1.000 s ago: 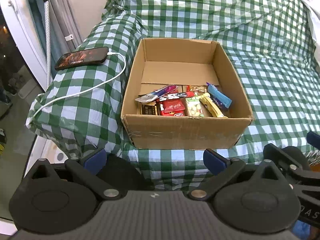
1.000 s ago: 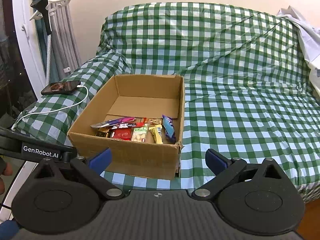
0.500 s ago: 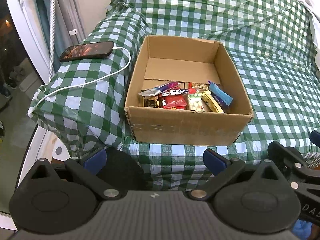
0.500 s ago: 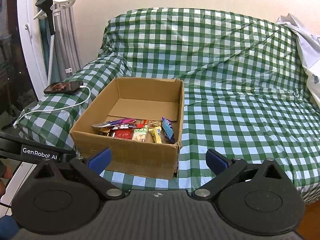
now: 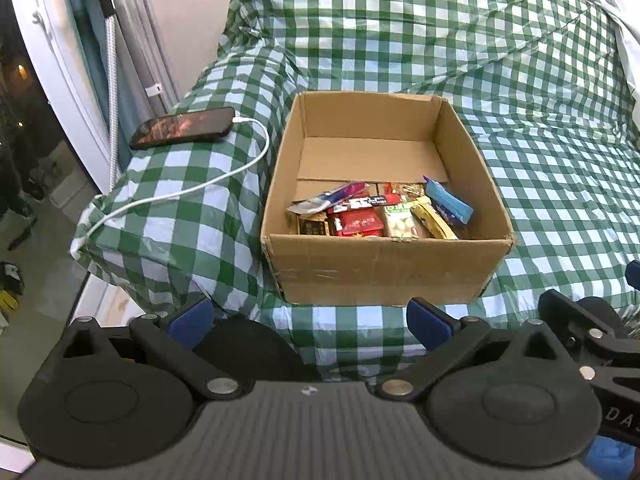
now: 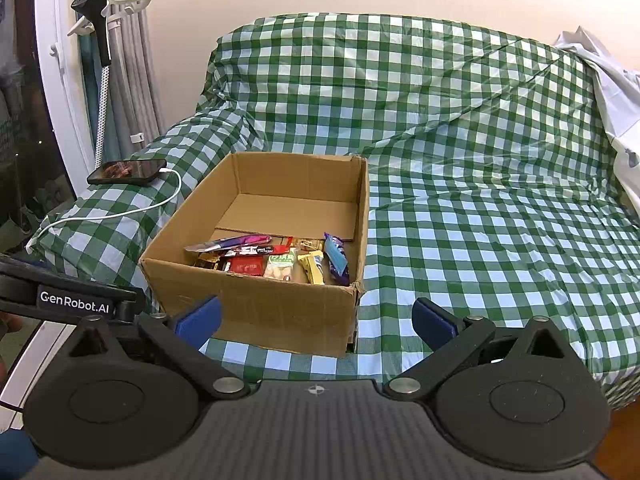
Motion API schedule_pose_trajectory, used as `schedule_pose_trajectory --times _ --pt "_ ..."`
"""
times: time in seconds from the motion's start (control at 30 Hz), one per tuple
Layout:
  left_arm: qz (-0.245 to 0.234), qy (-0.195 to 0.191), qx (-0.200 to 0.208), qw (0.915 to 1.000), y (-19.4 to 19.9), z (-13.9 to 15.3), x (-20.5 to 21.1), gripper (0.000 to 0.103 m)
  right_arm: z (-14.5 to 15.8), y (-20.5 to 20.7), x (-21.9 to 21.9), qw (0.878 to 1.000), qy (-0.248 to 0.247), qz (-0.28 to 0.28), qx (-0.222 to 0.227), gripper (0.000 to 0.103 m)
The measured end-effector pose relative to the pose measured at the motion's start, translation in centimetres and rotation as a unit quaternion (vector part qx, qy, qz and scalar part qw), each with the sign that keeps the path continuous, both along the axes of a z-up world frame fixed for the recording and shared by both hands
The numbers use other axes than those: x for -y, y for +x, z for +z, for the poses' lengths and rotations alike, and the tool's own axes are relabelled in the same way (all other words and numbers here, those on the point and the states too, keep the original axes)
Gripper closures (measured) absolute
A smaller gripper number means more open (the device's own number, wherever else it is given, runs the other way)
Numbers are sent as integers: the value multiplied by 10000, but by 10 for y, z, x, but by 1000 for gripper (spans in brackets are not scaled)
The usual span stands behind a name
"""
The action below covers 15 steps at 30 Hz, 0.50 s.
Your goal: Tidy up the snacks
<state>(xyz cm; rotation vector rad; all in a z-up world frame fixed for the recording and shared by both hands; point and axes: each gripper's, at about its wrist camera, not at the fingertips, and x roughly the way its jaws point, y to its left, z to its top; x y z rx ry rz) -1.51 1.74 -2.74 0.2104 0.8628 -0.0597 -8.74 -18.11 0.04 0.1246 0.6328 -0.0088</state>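
An open cardboard box (image 5: pixel 384 268) (image 6: pixel 256 312) stands on a sofa under a green-and-white checked cover. Several snack packets (image 5: pixel 376 212) (image 6: pixel 276 260) lie along the box's near wall; its far half is bare. Among them are a red packet (image 5: pixel 358 222), a blue wrapper (image 5: pixel 448 202) and a yellow bar (image 5: pixel 434 218). My left gripper (image 5: pixel 310 318) hangs open in front of the box, below its near wall. My right gripper (image 6: pixel 316 318) is open too, a little before the box's near right corner. Neither holds anything.
A black phone (image 5: pixel 182 127) (image 6: pixel 127 171) lies on the sofa's left armrest with a white cable (image 5: pixel 192 190) trailing toward the front. A window frame and curtain stand at the left. A white cloth (image 6: pixel 612 92) hangs at the sofa's right end.
Both grippers have drawn back and tilted up a little, so the box sits lower in view and more of the sofa back shows. Both stay open.
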Motion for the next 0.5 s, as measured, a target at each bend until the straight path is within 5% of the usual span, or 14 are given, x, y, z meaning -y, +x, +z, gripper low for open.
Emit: schedule_pose_trajectory --times 0.5 --pt "58 -23 -52 10000 2 0 -3 0 -2 0 0 10000 -10 0 12 1"
